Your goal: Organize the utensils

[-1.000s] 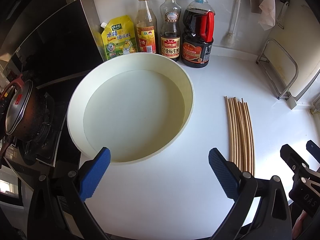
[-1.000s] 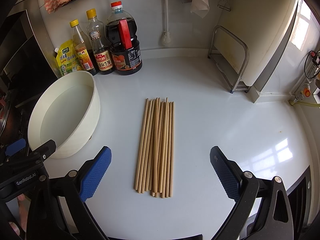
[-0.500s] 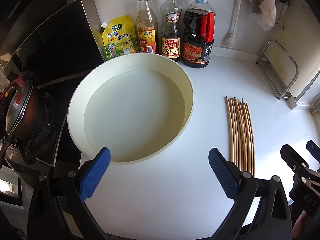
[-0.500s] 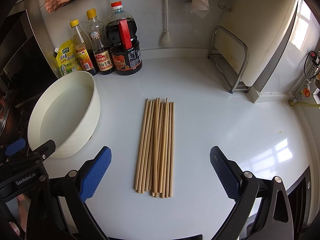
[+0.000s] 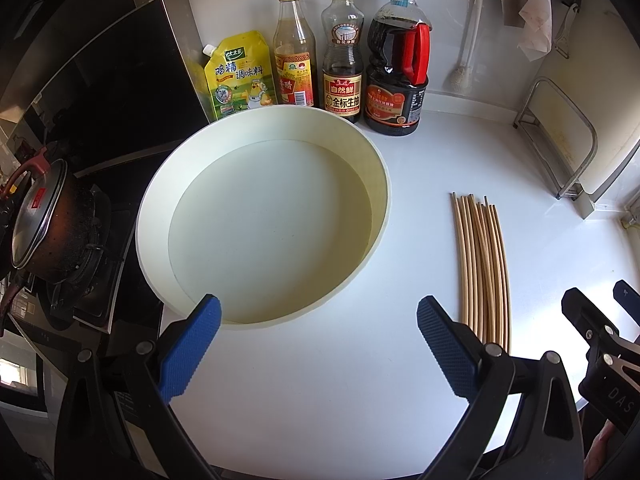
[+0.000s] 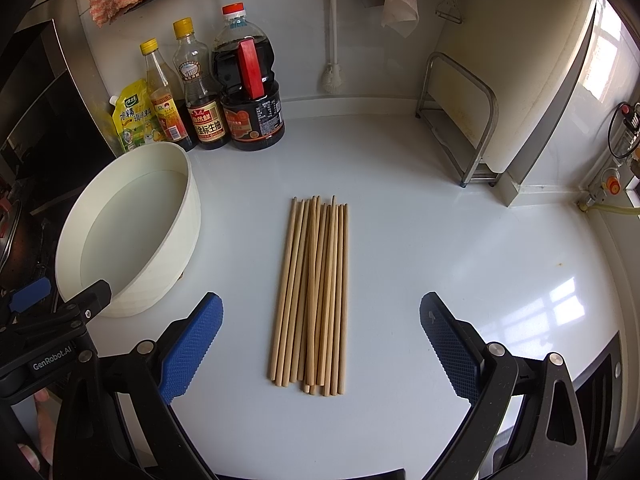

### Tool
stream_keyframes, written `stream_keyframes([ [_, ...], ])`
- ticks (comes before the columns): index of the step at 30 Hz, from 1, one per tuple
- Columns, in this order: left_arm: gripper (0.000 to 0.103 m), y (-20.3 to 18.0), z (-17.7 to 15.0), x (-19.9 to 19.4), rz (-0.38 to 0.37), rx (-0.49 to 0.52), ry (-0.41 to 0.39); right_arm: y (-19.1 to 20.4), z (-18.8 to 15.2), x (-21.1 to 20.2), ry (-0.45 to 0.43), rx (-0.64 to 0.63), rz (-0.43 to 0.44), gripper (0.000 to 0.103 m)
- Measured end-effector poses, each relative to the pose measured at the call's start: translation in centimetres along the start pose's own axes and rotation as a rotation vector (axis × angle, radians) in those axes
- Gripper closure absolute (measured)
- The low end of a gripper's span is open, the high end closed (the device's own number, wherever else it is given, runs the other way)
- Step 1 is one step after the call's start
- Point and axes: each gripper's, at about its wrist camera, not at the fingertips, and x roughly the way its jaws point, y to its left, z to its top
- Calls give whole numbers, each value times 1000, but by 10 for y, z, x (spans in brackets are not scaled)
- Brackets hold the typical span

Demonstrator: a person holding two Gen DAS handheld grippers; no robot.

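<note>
Lying side by side, pale wooden chopsticks (image 6: 311,296) (tips slightly uneven)

One basin (image 5: 384,216), three bottles (image 5: 343,60), one pouch (image 5: 239,76), and roughly ten chopsticks (image 6: 312,296).

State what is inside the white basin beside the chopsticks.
The white basin holds nothing: its pale floor shows bare in the left wrist view. One blue finger covers a small stretch of its near rim.

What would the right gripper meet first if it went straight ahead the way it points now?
Probably the wooden chopsticks: the bundle lies on the counter centred between the open right gripper fingers. Height above the counter is unclear, so it might pass over them.
</note>
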Motion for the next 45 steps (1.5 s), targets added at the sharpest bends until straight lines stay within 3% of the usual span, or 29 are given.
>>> stream_keyframes([
  [27,6,2,-2,3,-5,3,9,-1,1,1,0,-3,-4,9],
  [35,6,-30,-2,15,-66,74,19,-37,-2,14,19,37,-35,9],
  [40,6,-56,0,27,-100,105,6,-53,-12,38,56,9,-37,9],
  [45,6,-77,-4,51,-125,112,42,-69,-20,71,101,18,-23,9],
])
